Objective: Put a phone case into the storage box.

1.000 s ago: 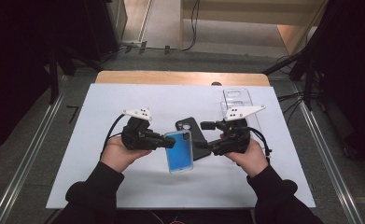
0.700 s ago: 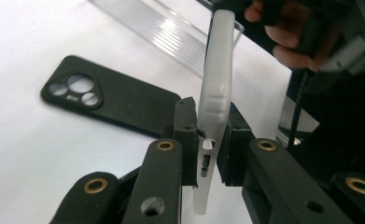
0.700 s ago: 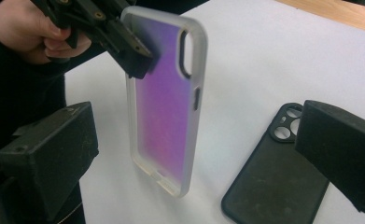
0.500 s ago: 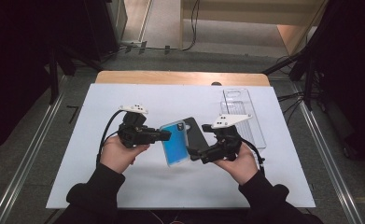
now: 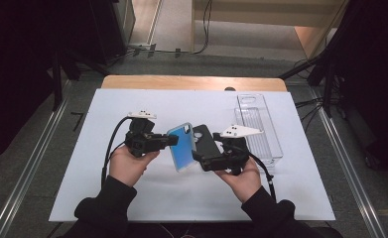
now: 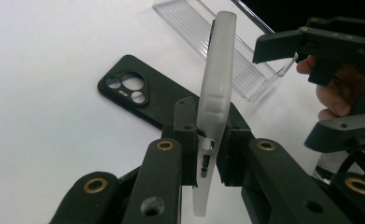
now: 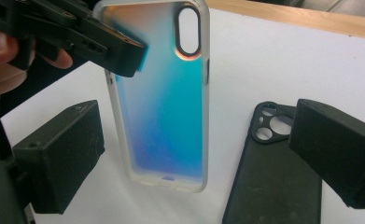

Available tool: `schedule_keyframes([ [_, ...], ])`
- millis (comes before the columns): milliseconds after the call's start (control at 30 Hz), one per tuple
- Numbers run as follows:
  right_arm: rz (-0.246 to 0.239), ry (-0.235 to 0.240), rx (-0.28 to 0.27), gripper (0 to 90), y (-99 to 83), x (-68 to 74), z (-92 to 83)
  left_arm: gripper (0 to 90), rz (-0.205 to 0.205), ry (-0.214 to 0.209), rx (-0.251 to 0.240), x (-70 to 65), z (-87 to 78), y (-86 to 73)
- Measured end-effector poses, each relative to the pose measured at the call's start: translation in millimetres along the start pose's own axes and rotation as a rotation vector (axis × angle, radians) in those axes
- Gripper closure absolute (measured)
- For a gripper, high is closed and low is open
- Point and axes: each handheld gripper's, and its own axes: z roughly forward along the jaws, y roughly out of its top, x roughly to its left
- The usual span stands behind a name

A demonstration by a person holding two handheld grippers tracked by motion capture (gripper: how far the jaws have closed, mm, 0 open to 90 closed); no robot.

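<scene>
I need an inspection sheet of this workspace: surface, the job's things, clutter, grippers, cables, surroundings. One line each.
Surface: white sheet on a wooden table.
Job's things: blue phone case held off the table; black phone case lies flat, camera holes up.
Clutter: clear plastic tray at the right of the sheet.
Grippers: left gripper shut on the blue phone case's edge; right gripper open, its jaws have just been opening, either side of the blue phone case without touching it.
Cables: black cable trails from the left gripper.
Surroundings: grey floor, metal rails, dark stands.
</scene>
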Motion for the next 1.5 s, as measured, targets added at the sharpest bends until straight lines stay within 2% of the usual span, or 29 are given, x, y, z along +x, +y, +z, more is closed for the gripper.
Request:
schedule_keyframes([
  [100, 0.0, -0.01, 0.014, 3.6, -1.7, 2.5, 4.7, 81.2, -0.003, 0.006, -0.021, -2.4, 0.5, -0.3],
  [233, 0.0, -0.04, 0.004, 3.8, -2.8, 8.3, 11.1, 81.1, 0.006, 0.016, -0.022, -4.9, 2.3, -0.7],
  [433, 0.007, -0.041, -0.005, 3.8, -3.2, 12.2, 17.7, 81.1, -0.002, 0.017, -0.034, -9.7, 4.9, -1.1],
  [533, -0.003, -0.041, 0.014, 3.8, -4.4, 15.3, 24.1, 81.1, 0.0, 0.017, -0.036, -11.5, 4.4, -1.1],
  [767, 0.005, -0.056, 0.022, 3.8, -4.6, 18.8, 35.1, 81.1, -0.008, 0.017, -0.039, -13.8, 6.8, -2.0],
  [1133, 0.003, -0.074, 0.03, 3.9, -4.3, 20.8, 40.5, 81.0, 0.002, 0.006, -0.039, -21.5, 13.7, -3.8],
  [1267, 0.01, -0.074, 0.04, 5.7, -5.3, 19.0, 43.8, 81.0, 0.0, -0.001, -0.042, -24.6, 16.9, -4.9],
  [1300, 0.016, -0.075, 0.041, 9.5, -5.4, 18.4, 43.9, 80.9, 0.005, 0.001, -0.042, -25.1, 17.6, -5.1],
  [1333, 0.014, -0.056, 0.036, 12.4, -5.5, 17.3, 43.3, 80.9, 0.004, 0.001, -0.044, -25.4, 18.1, -5.2],
  [1500, -0.007, -0.067, 0.029, 13.9, -5.2, 17.8, 42.2, 80.8, -0.006, -0.007, -0.054, -24.8, 18.5, -5.5],
])
